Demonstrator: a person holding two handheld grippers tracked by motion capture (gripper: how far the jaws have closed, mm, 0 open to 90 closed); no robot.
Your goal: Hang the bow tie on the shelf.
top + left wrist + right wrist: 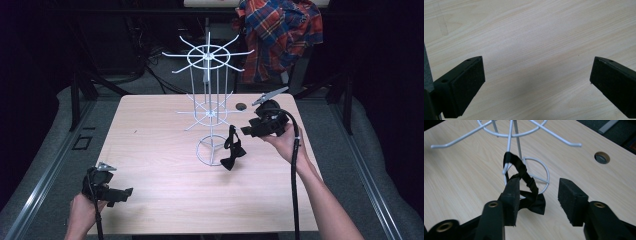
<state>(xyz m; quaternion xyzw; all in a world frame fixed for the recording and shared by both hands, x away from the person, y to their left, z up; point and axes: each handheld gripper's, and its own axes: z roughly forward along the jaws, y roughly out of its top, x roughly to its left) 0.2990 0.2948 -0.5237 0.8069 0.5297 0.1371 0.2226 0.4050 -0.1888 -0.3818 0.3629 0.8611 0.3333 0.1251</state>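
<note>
A person seated at a pale wooden table (150, 150) works with a pair of hand-held tongs. At the near left corner of the table, the left tongs (125, 193) rest low over the bare wood in the person's left hand (82, 212); seen along their own jaws in the left gripper view, the left tongs stand wide apart with nothing between them and plain tabletop beyond.

Ahead and to the right of them, near the middle of the table, stands a white wire rack (210, 107) with two tiers of spoke-like hooks and a ring base. A black bow tie (232, 150) hangs by its strap from the tip of one lower hook (505, 170), on the side of the rack facing the right tongs, its bow reaching down to just beside the ring base.

The right tongs (245, 131), held up off the table in the right hand (285, 142), point at the bow tie from its right. In the right gripper view their jaws stand partly open, clamping nothing; the bow tie (529, 192) lies just beyond one jaw's tip, and whether that tip touches the strap cannot be told. A small round hole (241, 106) in the table lies behind these tongs, and a plaid shirt (280, 35) hangs beyond the table's far edge.
</note>
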